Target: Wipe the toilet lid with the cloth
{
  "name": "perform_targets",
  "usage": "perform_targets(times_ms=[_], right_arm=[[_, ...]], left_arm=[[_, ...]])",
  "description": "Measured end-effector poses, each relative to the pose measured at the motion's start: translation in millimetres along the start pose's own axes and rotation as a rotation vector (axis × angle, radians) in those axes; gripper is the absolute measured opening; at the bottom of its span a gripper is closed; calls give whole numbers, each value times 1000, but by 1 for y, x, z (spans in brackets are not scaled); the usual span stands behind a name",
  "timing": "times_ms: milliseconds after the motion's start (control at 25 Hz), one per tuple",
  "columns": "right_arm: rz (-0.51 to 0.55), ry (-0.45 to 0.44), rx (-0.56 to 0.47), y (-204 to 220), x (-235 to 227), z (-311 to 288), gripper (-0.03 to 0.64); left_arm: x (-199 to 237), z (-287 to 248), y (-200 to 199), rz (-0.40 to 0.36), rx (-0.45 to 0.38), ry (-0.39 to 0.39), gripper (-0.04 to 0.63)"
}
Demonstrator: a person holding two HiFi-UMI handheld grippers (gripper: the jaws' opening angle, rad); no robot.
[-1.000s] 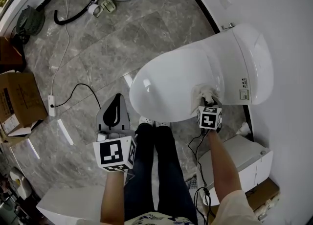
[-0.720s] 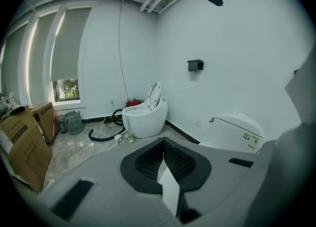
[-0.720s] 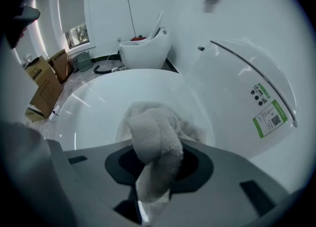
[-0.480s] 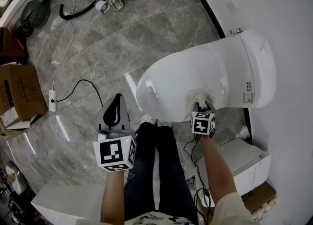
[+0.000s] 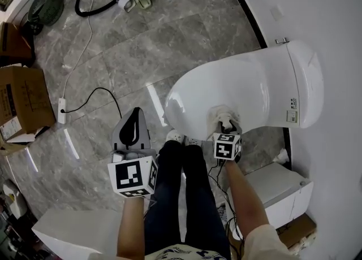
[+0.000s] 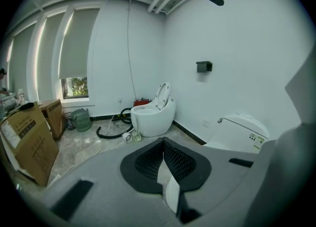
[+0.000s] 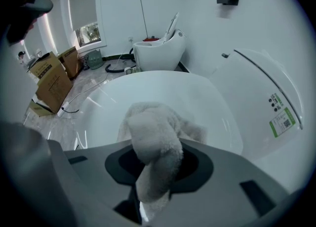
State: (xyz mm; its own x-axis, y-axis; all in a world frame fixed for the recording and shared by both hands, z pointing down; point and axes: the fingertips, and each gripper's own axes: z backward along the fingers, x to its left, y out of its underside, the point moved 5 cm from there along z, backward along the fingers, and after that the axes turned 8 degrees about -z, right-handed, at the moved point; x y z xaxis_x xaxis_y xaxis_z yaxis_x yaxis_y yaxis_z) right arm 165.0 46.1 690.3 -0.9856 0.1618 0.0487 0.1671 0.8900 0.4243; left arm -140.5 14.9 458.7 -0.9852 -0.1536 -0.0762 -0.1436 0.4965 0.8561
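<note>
The white toilet lid (image 5: 232,92) lies closed, seen at right in the head view and filling the middle of the right gripper view (image 7: 163,93). My right gripper (image 5: 226,123) is shut on a fluffy white cloth (image 7: 155,142), which rests on the lid's near edge (image 5: 222,113). My left gripper (image 5: 131,131) hangs over the floor left of the toilet, away from the lid, jaws shut with nothing between them (image 6: 165,169).
A second white toilet (image 6: 153,112) with raised lid stands at the far wall beside a black hose (image 5: 93,4). Cardboard boxes (image 5: 22,103) sit at left, a white cable (image 5: 79,38) crosses the grey marble floor. A white box (image 5: 277,191) stands beside my right arm.
My right gripper has dragged the cloth along the lid's near edge toward the left and closer to me. The left gripper has stayed still.
</note>
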Motion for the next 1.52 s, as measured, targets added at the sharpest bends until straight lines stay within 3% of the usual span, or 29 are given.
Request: perform_targets(times_ms=[1040,1320,1520], right_arm=[[41,-112,79,10,125,0,117],[115,-210,89,-1,161,-1,117],[125,-260,35,-26,181,13,117]], left_arm=[[67,27,19,66,4,-109,8],[80,30,17,72,0,-136,8],[85,35,9,79,-10,-148,8]])
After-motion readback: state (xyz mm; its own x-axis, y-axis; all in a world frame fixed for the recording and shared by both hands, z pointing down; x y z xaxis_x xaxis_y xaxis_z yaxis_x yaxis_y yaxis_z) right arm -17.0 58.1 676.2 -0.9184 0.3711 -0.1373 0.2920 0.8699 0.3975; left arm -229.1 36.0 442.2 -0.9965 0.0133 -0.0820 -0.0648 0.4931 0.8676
